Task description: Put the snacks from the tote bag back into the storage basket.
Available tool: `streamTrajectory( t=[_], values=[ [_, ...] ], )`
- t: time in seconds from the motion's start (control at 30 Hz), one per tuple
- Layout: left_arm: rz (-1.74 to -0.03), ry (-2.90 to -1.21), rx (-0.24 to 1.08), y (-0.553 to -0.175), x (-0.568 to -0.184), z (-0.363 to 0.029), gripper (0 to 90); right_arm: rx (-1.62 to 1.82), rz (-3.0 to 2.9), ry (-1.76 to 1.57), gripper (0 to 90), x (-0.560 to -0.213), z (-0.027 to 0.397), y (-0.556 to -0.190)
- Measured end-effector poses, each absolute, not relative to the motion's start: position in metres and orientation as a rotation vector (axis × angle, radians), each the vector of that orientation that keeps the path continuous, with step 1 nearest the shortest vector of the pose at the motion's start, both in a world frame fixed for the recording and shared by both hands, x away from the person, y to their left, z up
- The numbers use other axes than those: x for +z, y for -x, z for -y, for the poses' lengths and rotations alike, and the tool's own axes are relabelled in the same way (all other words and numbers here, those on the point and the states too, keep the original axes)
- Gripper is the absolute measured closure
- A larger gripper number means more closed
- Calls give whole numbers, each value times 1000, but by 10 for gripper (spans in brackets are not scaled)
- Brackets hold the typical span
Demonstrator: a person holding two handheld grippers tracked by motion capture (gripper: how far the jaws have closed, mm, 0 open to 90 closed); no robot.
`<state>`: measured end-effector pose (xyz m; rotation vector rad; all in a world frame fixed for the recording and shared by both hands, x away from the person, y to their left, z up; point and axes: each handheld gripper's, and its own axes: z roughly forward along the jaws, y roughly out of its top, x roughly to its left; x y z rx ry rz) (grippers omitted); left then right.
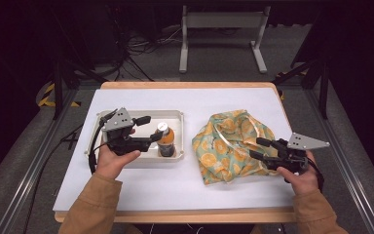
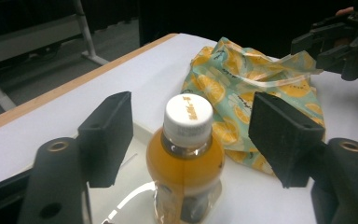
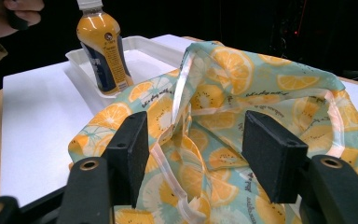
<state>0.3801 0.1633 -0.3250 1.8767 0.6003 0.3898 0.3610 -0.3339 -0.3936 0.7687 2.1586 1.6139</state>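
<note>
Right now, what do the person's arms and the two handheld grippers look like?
Both forearms wear tan, mustard-brown sleeves. The left gripper and right gripper are matte black, each with two blocky, flat-faced rectangular jaws and round brass-ringed holes at the jaw bases. Each carries a grey three-cornered plate dotted with small holes. A black cable trails from the left gripper.

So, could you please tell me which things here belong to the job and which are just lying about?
In the job:
- bottle, standing in the white tray
- fruit-print bag

Lying about:
- metal frame and cables on the floor behind the table
</note>
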Motion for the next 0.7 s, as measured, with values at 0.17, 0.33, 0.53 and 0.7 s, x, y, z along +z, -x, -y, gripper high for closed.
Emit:
streamTrajectory(
  t=[0.17,0.33,0.53,0.7],
  values=[
    [-610,-1858,372,-365,-326,-175,272,1606,-2149,-768,416,-392,334,-361],
    [-617,-1849,352,-356,-328,-183,251,1607,-2143,-766,417,-390,335,-360],
    [-631,-1870,342,-346,-334,-194,241,1582,-2143,-757,417,-390,337,-361],
    [-659,-1867,336,-342,-344,-206,242,1572,-2141,-754,414,-388,339,-360]
  ],
)
